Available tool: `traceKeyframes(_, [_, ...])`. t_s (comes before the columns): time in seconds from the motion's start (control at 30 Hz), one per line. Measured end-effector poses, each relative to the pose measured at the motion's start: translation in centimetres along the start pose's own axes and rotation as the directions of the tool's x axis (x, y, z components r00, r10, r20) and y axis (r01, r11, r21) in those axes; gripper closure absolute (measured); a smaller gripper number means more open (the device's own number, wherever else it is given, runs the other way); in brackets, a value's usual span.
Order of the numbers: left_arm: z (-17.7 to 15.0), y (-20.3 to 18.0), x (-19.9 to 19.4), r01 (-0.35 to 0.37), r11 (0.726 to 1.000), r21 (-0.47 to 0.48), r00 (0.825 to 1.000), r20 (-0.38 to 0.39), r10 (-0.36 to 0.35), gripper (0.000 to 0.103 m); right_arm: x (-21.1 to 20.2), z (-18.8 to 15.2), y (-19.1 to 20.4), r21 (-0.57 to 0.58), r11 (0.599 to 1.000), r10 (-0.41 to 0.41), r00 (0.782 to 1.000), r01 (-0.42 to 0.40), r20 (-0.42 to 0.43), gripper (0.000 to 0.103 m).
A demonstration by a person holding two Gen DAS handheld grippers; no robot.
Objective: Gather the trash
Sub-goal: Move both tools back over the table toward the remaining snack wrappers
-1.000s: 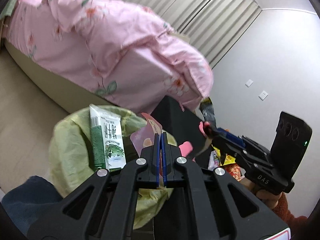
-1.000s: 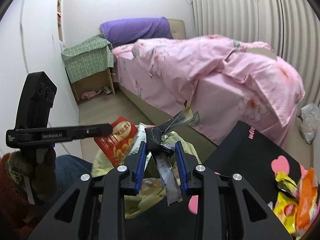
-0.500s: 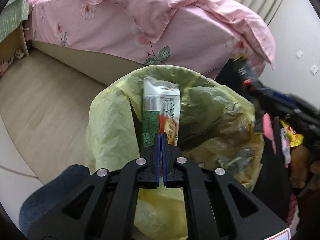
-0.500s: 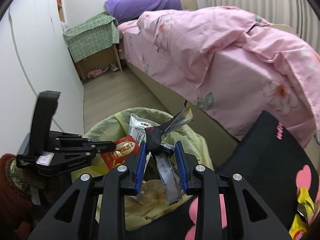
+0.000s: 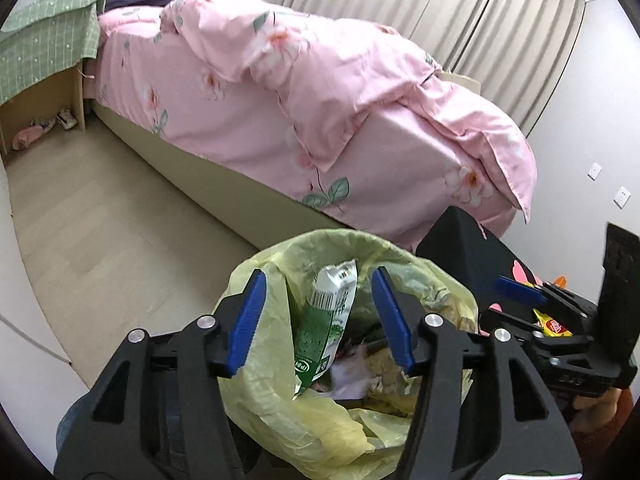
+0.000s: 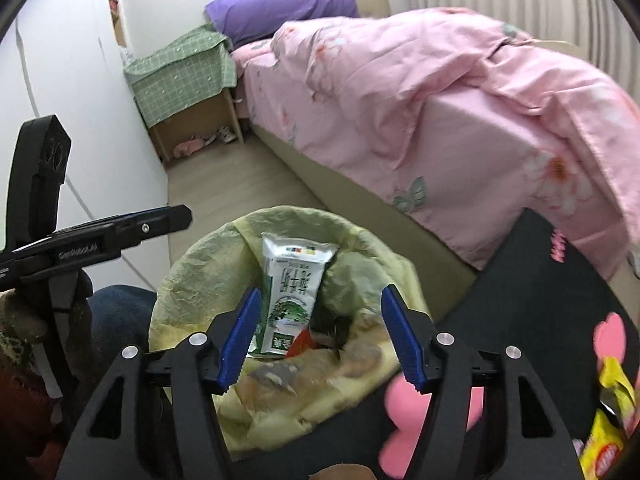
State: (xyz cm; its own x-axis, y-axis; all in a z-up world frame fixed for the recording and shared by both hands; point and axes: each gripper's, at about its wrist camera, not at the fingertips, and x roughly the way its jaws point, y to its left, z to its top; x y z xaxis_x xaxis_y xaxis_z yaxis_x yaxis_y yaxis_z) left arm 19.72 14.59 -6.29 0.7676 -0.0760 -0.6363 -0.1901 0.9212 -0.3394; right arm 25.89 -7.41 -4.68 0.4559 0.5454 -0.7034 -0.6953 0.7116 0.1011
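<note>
A yellow trash bag (image 5: 280, 380) stands open below both grippers, and a green-and-white carton (image 5: 328, 320) leans upright inside it. My left gripper (image 5: 319, 276) hangs over the bag's mouth with its jaws opening and nothing pressed between the blue pads. My right gripper (image 6: 322, 294) is over the same bag (image 6: 200, 272), jaws also opening and empty. Under it lie the carton (image 6: 294, 280), a red packet (image 6: 302, 342) and a blurred silver wrapper (image 6: 274, 376) at the bag's near edge. Each gripper shows in the other's view: the right gripper (image 5: 520, 292), the left gripper (image 6: 176, 216).
A black table cover (image 6: 540, 280) with pink hearts lies to the right and carries yellow snack packets (image 6: 608, 440). A bed with a pink quilt (image 5: 340, 100) runs behind the bag. A bedside cabinet under green cloth (image 6: 184, 72) stands at the far wall. A person's jeans-clad knee (image 6: 116, 308) is left of the bag.
Both grippers moved over the bag and opened. The red packet left the left gripper and the silver wrapper left the right one; both now lie in the bag.
</note>
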Motion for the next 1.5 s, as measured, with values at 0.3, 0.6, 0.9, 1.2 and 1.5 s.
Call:
traceKeyframes(0.3, [-1.0,-6.2,-1.1,0.096,0.99,0.1,0.995,-0.006,-0.096,0.046,-9.8,-4.3,-3.1,0.093,0.988,-0.138,0.975,0.123,0.174,0.03])
traceKeyframes(0.6, [-4.7,-16.3,-0.9,0.274,0.929,0.249,0.961,-0.094,-0.259,0.046,-18.8,-10.3,-7.3,0.146,0.883,-0.467,0.87,0.447,0.159,0.03])
traceKeyframes(0.9, [-7.3,-22.7,-0.1,0.376,0.864,0.337,0.926,-0.162,-0.34,0.046,-24.0,-16.7,-19.3,0.498,0.645,-0.645,0.762,0.58,-0.052,0.03])
traceKeyframes(1.2, [-7.9,-23.4,1.3,0.381,0.846,0.373,0.924,-0.184,-0.335,0.046,-18.2,-15.7,-27.8,0.579,0.504,-0.666,0.716,0.64,-0.212,0.049])
traceKeyframes(1.5, [-6.4,-19.7,2.7,0.373,0.878,0.301,0.927,-0.166,-0.337,0.046,-14.3,-16.2,-32.6,0.56,0.503,-0.576,0.738,0.659,-0.352,0.065])
